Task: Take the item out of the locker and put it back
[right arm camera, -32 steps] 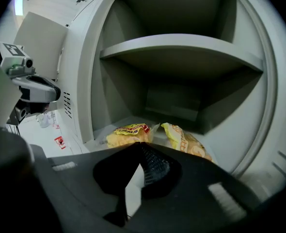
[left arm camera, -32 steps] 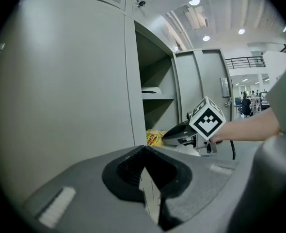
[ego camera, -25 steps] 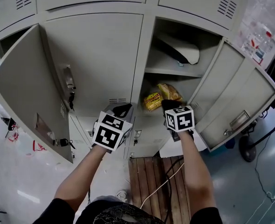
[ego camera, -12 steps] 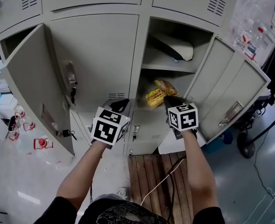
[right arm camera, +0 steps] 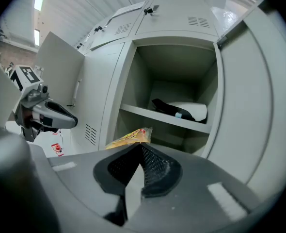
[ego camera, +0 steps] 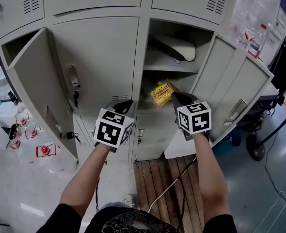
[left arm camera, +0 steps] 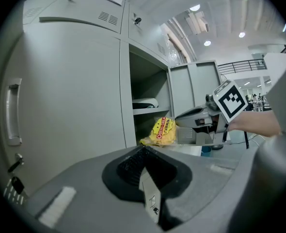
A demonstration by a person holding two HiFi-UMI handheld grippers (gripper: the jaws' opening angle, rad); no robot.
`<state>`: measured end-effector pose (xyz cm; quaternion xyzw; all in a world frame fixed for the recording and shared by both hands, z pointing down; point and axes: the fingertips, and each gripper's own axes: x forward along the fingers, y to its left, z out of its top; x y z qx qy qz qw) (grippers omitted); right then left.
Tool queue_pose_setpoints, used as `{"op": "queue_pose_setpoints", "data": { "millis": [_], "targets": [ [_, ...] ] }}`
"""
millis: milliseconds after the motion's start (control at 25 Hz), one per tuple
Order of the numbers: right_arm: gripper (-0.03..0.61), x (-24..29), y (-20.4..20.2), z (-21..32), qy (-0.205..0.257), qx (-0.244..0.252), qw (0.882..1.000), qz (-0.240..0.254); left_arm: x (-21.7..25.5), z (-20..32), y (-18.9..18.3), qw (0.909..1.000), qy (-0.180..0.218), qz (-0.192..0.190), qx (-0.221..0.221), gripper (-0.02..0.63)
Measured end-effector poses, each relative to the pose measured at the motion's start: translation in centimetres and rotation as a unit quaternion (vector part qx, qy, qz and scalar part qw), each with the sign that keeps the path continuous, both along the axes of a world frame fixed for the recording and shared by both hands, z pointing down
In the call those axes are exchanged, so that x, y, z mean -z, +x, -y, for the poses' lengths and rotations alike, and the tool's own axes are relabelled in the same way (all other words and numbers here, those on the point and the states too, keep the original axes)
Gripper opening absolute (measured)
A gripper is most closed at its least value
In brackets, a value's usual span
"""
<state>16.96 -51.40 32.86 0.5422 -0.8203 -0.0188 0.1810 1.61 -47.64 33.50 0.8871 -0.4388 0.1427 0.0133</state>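
Where it lay loose on the floor of the lower compartment 1 second ago, the yellow snack bag (ego camera: 162,92) now hangs from the tip of the right gripper (ego camera: 175,98), pinched by 1 edge. The right gripper view shows the 2 jaws closed together with the bag's yellow film (right arm camera: 128,136) sticking out past them. From the left gripper view the bag (left arm camera: 163,131) sits at the mouth of the lower compartment (ego camera: 179,84), just under the shelf (ego camera: 162,64), raised off the floor and drawn toward the front edge. I judge the grasp made and the taking-out under way; the bag is not yet clear of the locker (ego camera: 148,42).

The left gripper (ego camera: 126,106) hovers beside the right, in front of the closed door (ego camera: 99,57) of the neighbouring locker, its jaws shut on nothing. On the shelf above rests a white and black item (ego camera: 174,46), untouched. The locker's own door (ego camera: 230,89) stands swung wide to the right, leaving a free path outward.

The thin pinch on crinkly film looks light, so the bag could slip or swing as it comes out.
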Motion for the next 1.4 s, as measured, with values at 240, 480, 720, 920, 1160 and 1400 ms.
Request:
{"op": "queue_pose_setpoints", "data": {
  "millis": [240, 480, 720, 920, 1160, 1400],
  "targets": [
    [0.028, 3.5, -0.6, -1.2, 0.029, 0.006, 1.000, 0.004, 0.7, -0.4, -0.4, 1.0000, 0.005, -0.005, 0.002, 0.000],
    [0.028, 6.8, -0.5, -1.8, 0.067, -0.011, 0.998, 0.005, 1.4, -0.9, 0.0, 0.9999, 0.011, -0.009, -0.003, 0.000],
    [0.028, 9.2, -0.3, -0.7, 0.087, -0.027, 0.995, 0.029, 1.6, -0.9, 0.2, 0.9998, 0.014, -0.008, -0.007, 0.000],
    [0.028, 10.7, -0.6, 0.9, 0.098, -0.039, 0.993, 0.052, 2.0, -0.4, 0.1, 0.9997, 0.020, -0.007, -0.009, 0.000],
    [0.028, 11.8, -1.0, 3.2, 0.107, -0.049, 0.989, 0.085, 2.3, 0.3, 0.1, 0.9995, 0.026, -0.003, -0.015, 0.000],
    [0.028, 11.7, -1.3, 6.0, 0.101, -0.067, 0.985, 0.127, 2.2, 1.1, -0.1, 0.9993, 0.031, 0.004, -0.018, 0.000]
  ]
}}
